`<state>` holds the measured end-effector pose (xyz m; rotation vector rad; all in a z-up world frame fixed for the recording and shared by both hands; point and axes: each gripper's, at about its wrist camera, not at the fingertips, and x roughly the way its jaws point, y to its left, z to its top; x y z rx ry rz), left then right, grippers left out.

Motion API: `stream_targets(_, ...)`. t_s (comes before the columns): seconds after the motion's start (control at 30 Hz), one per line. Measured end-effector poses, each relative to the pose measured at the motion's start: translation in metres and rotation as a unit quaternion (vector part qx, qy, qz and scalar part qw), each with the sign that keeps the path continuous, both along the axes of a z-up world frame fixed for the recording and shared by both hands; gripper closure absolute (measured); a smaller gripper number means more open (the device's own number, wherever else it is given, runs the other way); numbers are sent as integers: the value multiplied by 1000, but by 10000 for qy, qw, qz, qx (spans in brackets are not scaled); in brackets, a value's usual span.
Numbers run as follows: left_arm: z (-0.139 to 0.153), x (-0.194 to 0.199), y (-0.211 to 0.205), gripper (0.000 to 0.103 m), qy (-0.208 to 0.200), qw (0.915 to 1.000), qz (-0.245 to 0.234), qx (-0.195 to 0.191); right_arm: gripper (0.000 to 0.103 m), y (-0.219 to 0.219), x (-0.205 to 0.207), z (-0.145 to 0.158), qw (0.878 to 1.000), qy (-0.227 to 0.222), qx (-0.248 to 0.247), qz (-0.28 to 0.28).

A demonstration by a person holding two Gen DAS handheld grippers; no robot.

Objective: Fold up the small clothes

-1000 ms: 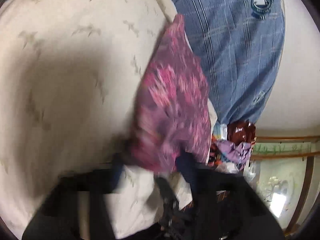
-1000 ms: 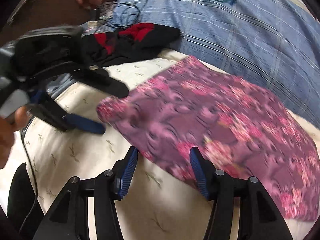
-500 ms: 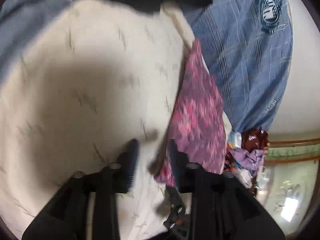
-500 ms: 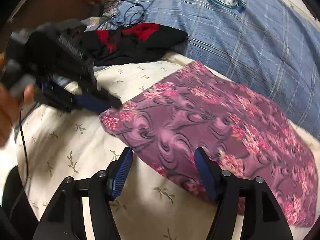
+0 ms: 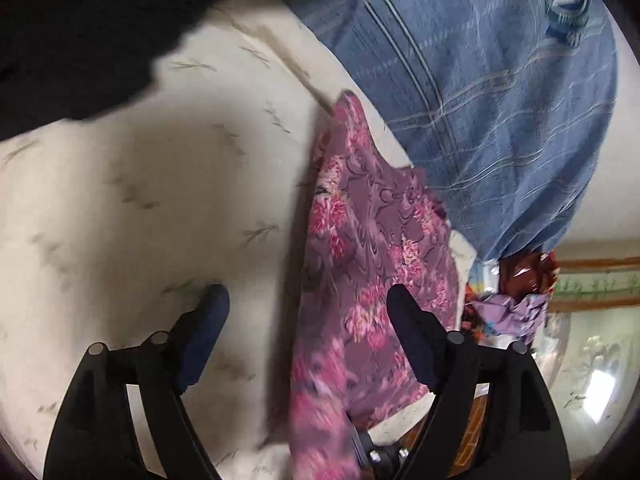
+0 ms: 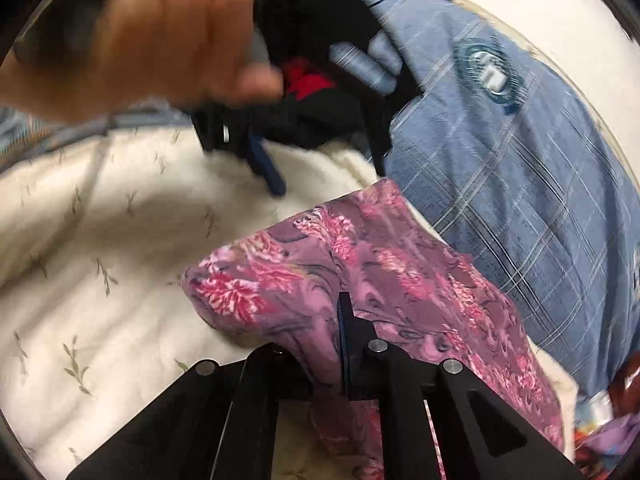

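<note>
A small purple cloth with pink flowers [image 5: 372,248] lies on a cream quilt [image 5: 140,200], beside a blue checked blanket [image 5: 500,100]. My left gripper [image 5: 308,300] is opening, its jaws wide apart; the near edge of the cloth lies between them, but no pad presses on it. In the right wrist view my right gripper [image 6: 340,304] is shut on the near edge of the floral cloth [image 6: 400,264], which bunches up over its fingers. The left gripper [image 6: 264,168] shows blurred at the top, held by a hand [image 6: 152,36].
A black and red garment [image 6: 316,100] lies at the far end of the cream quilt [image 6: 80,260]. The blue checked blanket [image 6: 500,168] has a round emblem. A heap of coloured clothes [image 5: 516,300] sits off the quilt's edge at the right, near a glass cabinet.
The left gripper let go of the floral cloth, opened wide and drew away across the quilt. The right gripper closed on the cloth's near edge and lifted it slightly.
</note>
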<state>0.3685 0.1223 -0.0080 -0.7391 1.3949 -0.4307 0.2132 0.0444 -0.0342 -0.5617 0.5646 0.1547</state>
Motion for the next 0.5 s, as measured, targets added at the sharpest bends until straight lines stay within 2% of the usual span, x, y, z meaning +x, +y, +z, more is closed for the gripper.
stream_targets(0.17, 5, 13, -43, 22, -89, 9983, -510, 254, 98, -12, -6, 6, 9994, -89, 340, -5)
stream_targets(0.2, 6, 14, -48, 26, -128, 9979, -553, 320, 98, -13, -4, 5, 9993, -72, 379, -7)
stream_targets(0.23, 9, 13, -56, 55, -224, 9968, -641, 425, 98, -15, -4, 5, 9990, -59, 441, -16)
stream_targets(0.3, 17, 12, -68, 96, -415, 9921, -874, 793, 98, -17, -6, 6, 9984, -70, 560, -45)
stream_targets(0.37, 28, 6, -75, 96, -681, 9867, -917, 1156, 98, -21, -8, 8, 9973, -66, 729, -90)
stream_targets(0.5, 58, -6, -92, 96, -1171, 9776, -962, 1463, 98, -43, -11, 15, 9911, 39, 1307, -243)
